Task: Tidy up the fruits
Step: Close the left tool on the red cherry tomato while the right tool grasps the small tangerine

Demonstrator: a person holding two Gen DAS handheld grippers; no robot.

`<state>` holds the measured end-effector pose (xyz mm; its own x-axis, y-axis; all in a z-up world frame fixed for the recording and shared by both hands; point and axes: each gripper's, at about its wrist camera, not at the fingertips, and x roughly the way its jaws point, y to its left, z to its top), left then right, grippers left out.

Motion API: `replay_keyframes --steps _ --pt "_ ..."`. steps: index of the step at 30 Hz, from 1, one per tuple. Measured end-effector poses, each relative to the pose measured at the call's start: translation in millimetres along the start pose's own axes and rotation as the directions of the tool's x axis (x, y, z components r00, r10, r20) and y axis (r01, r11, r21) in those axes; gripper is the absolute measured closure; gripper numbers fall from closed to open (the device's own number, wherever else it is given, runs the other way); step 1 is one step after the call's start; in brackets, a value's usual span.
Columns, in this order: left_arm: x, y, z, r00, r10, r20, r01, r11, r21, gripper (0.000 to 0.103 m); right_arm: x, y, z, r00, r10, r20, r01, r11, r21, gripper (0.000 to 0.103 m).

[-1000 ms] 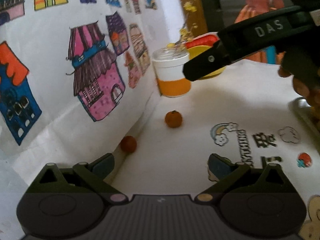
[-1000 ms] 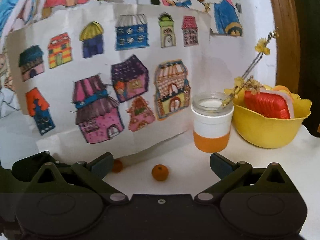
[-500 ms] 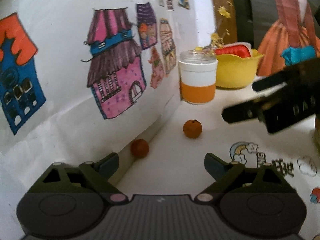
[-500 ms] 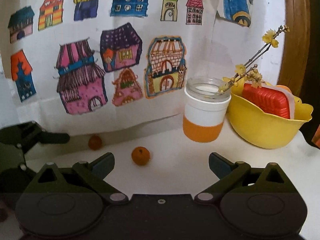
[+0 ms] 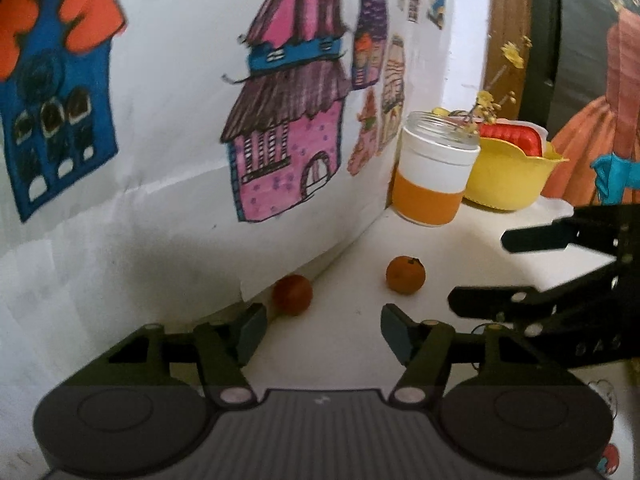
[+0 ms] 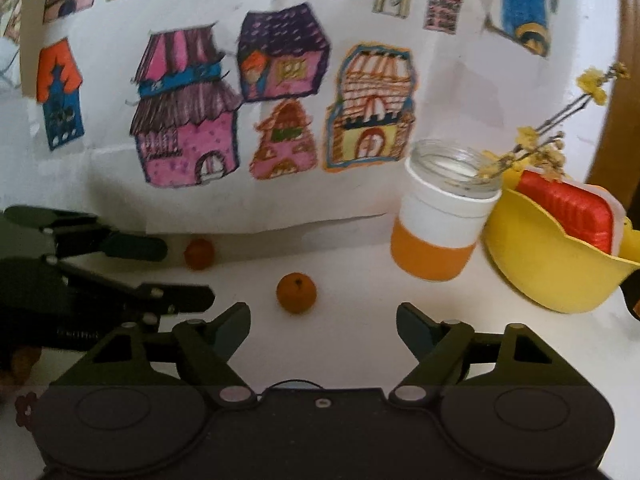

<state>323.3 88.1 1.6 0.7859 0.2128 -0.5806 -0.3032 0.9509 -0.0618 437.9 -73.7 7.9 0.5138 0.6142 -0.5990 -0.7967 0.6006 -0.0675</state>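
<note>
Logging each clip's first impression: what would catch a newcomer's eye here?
The big sheet of coloured house drawings fills the wall behind the table. Below it, two small fruits lie loose: an orange one out on the white top and a redder one at the paper's foot. At right stand an orange-banded jar and a yellow bowl.

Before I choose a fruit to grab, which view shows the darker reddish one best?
The left wrist view: the reddish fruit is near, just beyond the left jaws. The right wrist view shows it smaller and blurrier by the wall.
</note>
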Motion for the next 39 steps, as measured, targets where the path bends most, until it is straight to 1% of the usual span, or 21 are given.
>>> replay_keyframes --steps 3,4,9,13,16,20,24,25,31,36,39 --pt "3.3 3.0 0.1 1.0 0.0 -0.005 0.0 0.999 -0.033 0.04 6.6 3.1 1.0 1.0 0.007 -0.004 -0.007 1.0 -0.009 0.031" --pt "4.3 3.6 0.1 1.0 0.002 -0.007 -0.002 0.999 -0.046 0.043 9.7 3.8 1.9 1.0 0.008 -0.006 -0.008 1.0 -0.014 0.032" --pt "9.7 9.7 0.5 1.0 0.011 -0.012 -0.012 0.991 -0.135 0.049 23.0 6.9 3.3 0.999 -0.003 -0.033 0.001 0.999 -0.046 0.038" --pt "9.6 17.0 3.0 1.0 0.001 -0.012 -0.004 0.971 -0.238 0.05 29.6 6.1 3.0 0.999 0.003 -0.041 -0.005 0.999 -0.042 0.04" --pt "12.5 17.2 5.8 1.0 0.002 -0.016 -0.006 0.959 -0.284 0.05 33.9 6.4 4.0 0.999 0.012 -0.043 -0.014 0.999 -0.05 0.043" --pt "16.3 14.8 8.5 1.0 0.013 -0.028 -0.021 0.95 -0.31 0.051 37.7 10.3 3.8 0.999 0.015 -0.037 -0.018 0.997 -0.075 0.047" --pt "18.9 13.0 10.0 0.999 0.037 -0.036 -0.047 0.943 -0.328 0.063 39.9 12.7 4.3 0.999 0.017 -0.034 -0.019 0.997 -0.074 0.055" --pt "19.5 13.0 10.1 0.999 0.039 -0.037 -0.05 0.941 -0.335 0.065 42.2 11.8 5.1 0.999 0.017 -0.034 -0.02 0.997 -0.072 0.056" --pt "18.3 21.1 8.2 0.999 0.029 -0.033 -0.04 0.921 -0.388 0.068 55.4 5.5 5.6 0.999 0.032 -0.043 -0.034 0.998 -0.049 0.059" --pt "19.0 25.4 8.7 0.999 0.039 -0.036 -0.051 0.905 -0.422 0.071 59.0 5.6 3.3 0.998 0.034 -0.05 -0.037 0.998 -0.056 0.063" --pt "20.3 28.9 9.1 0.998 0.049 -0.044 -0.064 0.891 -0.45 0.077 58.2 7.0 2.3 0.998 0.035 -0.048 -0.038 0.998 -0.052 0.067"
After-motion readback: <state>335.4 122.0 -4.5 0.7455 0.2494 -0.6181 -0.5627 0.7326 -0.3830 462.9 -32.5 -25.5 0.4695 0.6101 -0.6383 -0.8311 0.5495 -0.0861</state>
